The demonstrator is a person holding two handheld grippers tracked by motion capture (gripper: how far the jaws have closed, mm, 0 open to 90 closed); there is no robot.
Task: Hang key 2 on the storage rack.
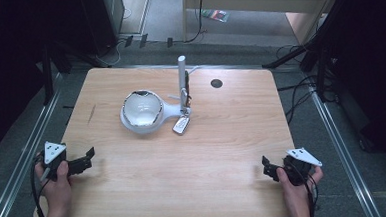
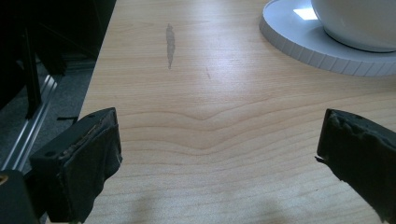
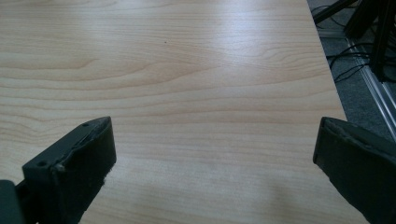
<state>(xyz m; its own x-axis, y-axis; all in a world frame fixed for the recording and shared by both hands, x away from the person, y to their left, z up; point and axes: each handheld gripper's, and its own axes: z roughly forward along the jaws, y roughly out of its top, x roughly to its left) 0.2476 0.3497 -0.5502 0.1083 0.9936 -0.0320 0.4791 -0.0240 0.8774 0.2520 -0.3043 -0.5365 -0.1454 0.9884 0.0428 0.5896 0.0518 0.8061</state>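
I see my left gripper resting at the table's left edge near the front corner, jaws spread wide with nothing between them. My right gripper sits at the right edge near the front corner, likewise released and empty. The white bowl stands on its round white base toward the table's back middle, well apart from both grippers. A white post rises just beside the bowl.
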